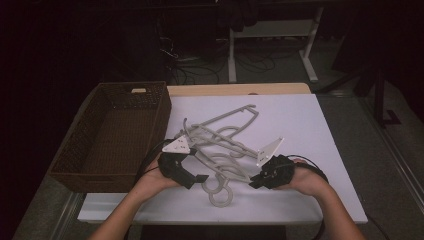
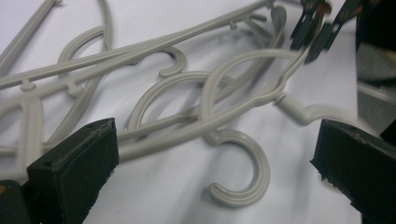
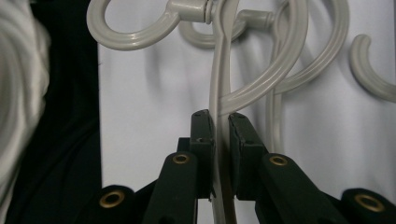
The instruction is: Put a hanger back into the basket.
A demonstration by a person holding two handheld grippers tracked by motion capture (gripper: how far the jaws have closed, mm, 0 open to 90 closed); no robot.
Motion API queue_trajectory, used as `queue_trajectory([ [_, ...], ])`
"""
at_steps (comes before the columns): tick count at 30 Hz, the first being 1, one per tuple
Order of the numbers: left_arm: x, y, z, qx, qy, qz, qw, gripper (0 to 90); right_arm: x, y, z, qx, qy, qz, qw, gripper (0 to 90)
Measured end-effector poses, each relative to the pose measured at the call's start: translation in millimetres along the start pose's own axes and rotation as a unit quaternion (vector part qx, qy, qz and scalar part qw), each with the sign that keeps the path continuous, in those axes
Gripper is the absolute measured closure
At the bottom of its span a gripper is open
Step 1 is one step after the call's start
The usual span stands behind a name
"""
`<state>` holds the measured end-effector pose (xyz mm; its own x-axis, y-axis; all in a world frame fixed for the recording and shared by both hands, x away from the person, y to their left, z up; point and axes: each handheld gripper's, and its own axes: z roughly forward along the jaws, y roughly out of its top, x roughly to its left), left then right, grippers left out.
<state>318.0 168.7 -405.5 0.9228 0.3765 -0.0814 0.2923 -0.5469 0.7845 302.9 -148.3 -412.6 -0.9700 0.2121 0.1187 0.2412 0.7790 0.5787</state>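
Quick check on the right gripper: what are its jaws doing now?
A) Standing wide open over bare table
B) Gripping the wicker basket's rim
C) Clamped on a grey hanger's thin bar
C: in the right gripper view, the right gripper pinches the hanger's thin bar between its pads.

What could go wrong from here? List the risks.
1. The right tool is clamped on one thin hanger that is tangled with the other grey hangers. Lifting it will probably drag the whole pile along.
2. The grip is on a narrow edge of the bar, so the hanger may twist or slip out.
3. The left tool is open with hanger arms between its jaws; a hook could catch on it.
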Motion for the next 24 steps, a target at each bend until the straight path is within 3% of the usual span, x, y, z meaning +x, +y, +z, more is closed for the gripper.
queue_trajectory([
  [1, -0.5, 3.6, 3.1, 0.017, 0.002, 0.019, 0.9997, 0.0, -0.6, 0.3, -1.6, 0.002, 0.005, -0.005, 1.0, 80.8],
  [4, 0.1, 5.6, 7.3, 0.031, -0.003, 0.033, 0.999, 1.0, -1.6, 1.7, -4.2, 0.003, 0.012, -0.01, 0.9999, 80.8],
  [5, 0.8, 5.7, 9.3, 0.037, -0.005, 0.038, 0.9986, 6.2, -3.1, 3.7, -6.3, 0.003, 0.016, -0.015, 0.9997, 80.8],
  [7, 3.1, 4.6, 14.3, 0.047, -0.003, 0.046, 0.9978, 8.0, -4.0, 5.1, -7.3, 0.002, 0.018, -0.02, 0.9996, 80.7],
  [10, 4.3, 1.9, 20.4, 0.068, 0.019, 0.074, 0.9948, 15.4, -4.7, 6.5, -8.4, 0.004, 0.021, -0.024, 0.9995, 80.7],
  [13, 2.8, 0.5, 25.6, 0.084, 0.014, 0.095, 0.9918, 21.0, -5.4, 8.1, -8.1, 0.005, 0.026, -0.028, 0.9993, 80.7],
  [18, 0.5, -0.4, 29.3, 0.092, 0.014, 0.128, 0.9873, 39.6, -7.0, 9.0, -5.1, 0.006, 0.036, -0.032, 0.9988, 80.7],
  [21, 0.1, -0.9, 28.8, 0.088, 0.016, 0.138, 0.9864, 51.1, -9.0, 9.2, -4.2, 0.006, 0.041, -0.035, 0.9985, 80.7],
  [24, -0.8, -2.0, 30.9, 0.093, 0.013, 0.159, 0.9828, 55.6, -10.7, 9.3, -3.3, 0.006, 0.044, -0.036, 0.9984, 80.6],
])
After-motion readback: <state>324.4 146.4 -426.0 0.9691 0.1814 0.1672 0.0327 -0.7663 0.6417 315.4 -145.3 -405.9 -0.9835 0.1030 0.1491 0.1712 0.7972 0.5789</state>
